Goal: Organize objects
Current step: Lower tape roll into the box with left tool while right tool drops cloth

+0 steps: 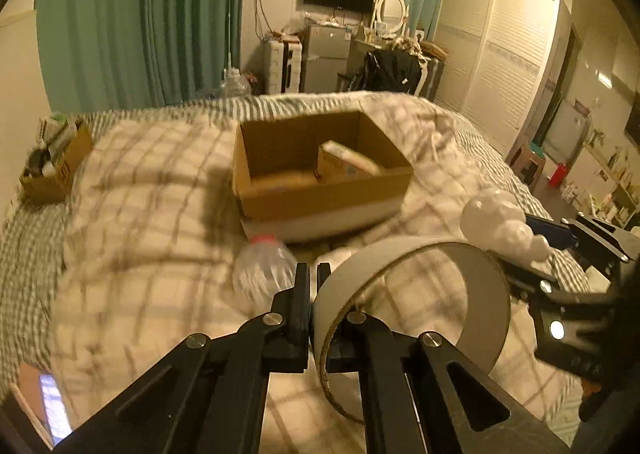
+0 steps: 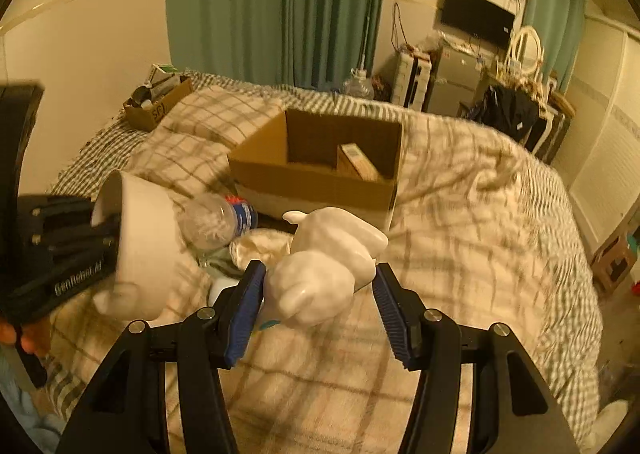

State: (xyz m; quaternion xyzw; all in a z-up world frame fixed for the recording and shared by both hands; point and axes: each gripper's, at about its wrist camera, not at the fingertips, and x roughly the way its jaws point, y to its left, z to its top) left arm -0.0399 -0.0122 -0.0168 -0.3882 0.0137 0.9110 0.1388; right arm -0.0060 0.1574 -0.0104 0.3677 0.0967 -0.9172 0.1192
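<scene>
1. Left wrist view: the left gripper (image 1: 313, 286) is clenched on the wall of a white cardboard ring (image 1: 404, 294), which it holds clear of the checked quilt (image 1: 140, 214).
2. The right gripper (image 2: 318, 308) grasps a white lumpy figurine (image 2: 320, 266) between its blue pads (image 2: 244, 314).
3. Both things hang on the near side of the open cardboard box (image 1: 320, 190), well short of its rim; a clear plastic bottle (image 1: 262, 270) lies just before it.
4. Step in hand, I judge: carrying. Next, each load must clear the box's near wall before its jaws let go.
</scene>
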